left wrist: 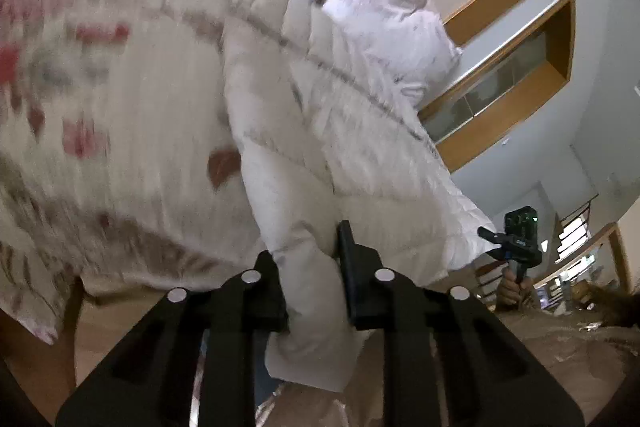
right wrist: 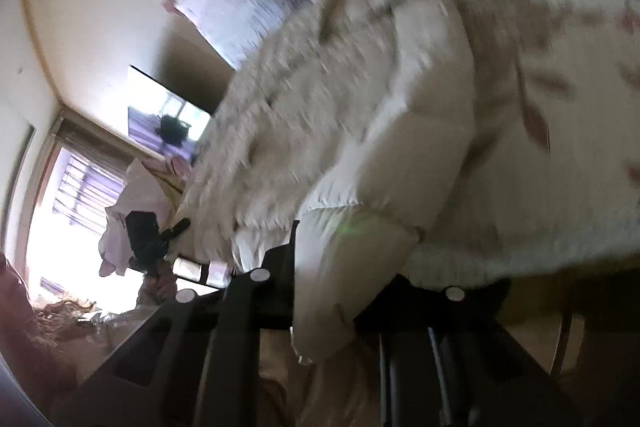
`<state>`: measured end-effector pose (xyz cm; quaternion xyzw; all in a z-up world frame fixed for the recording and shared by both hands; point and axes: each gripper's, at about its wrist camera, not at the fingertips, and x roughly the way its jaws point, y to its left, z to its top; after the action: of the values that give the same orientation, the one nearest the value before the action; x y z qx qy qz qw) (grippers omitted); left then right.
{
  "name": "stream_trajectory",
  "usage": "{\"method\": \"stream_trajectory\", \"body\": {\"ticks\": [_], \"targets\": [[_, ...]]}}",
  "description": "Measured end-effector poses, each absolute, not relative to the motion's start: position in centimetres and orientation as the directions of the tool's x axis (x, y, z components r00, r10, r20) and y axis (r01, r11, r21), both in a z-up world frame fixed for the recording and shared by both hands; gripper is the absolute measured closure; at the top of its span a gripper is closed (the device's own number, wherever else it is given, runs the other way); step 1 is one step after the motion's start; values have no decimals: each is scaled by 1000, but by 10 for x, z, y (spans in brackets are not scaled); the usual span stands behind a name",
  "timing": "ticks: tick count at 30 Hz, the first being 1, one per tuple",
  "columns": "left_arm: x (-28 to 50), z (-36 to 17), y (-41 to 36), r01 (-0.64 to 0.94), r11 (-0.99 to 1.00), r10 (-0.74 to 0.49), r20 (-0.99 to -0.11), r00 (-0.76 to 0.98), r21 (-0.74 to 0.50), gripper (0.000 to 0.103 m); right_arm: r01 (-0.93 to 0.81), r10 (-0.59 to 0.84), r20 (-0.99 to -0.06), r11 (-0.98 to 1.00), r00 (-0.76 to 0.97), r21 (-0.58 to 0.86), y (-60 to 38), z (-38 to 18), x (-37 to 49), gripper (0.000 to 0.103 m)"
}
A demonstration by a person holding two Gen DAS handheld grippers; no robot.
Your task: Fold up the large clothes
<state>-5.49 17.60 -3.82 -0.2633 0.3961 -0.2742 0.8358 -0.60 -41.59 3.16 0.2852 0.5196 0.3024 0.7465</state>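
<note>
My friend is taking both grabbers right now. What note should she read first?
Left tool: shut on a fold of the white puffer jacket.
Right tool: shut on another part of the same jacket; from the left camera it shows at the garment's far edge.
Jacket: held between both tools against the floral bedding; the frames are blurred.
Done: both grips taken.
Left: no finished fold shows; probably spread it flat, then fold it.

The white padded jacket [left wrist: 320,115] blocks ahead; open room beside.
</note>
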Motion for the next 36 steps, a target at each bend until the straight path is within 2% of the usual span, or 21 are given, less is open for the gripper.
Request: {"method": "stream_trajectory", "body": {"ticks": [3,11,18,32,36], "targets": [[-46,-18,177,256,741,-630,-510,585,-621,85,-184,699,-608,699,376,691,-414,50,-1,87],[-4,25,187,164,790,-505,-474,722,-591,86,-172,440,-590,874,677,455,-392,102,28,87],[52,48,185,99,829,-417,-490,766,-551,87,-169,291,-538,949,791,265,-365,124,71,87],[171,73,180,66,813,-403,-476,782,-579,87,-108,213,-518,968,829,225,-354,119,184,87],[212,65,173,40,815,-392,-498,773,-578,87,-60,195,-557,966,807,252,-355,97,221,87]]}}
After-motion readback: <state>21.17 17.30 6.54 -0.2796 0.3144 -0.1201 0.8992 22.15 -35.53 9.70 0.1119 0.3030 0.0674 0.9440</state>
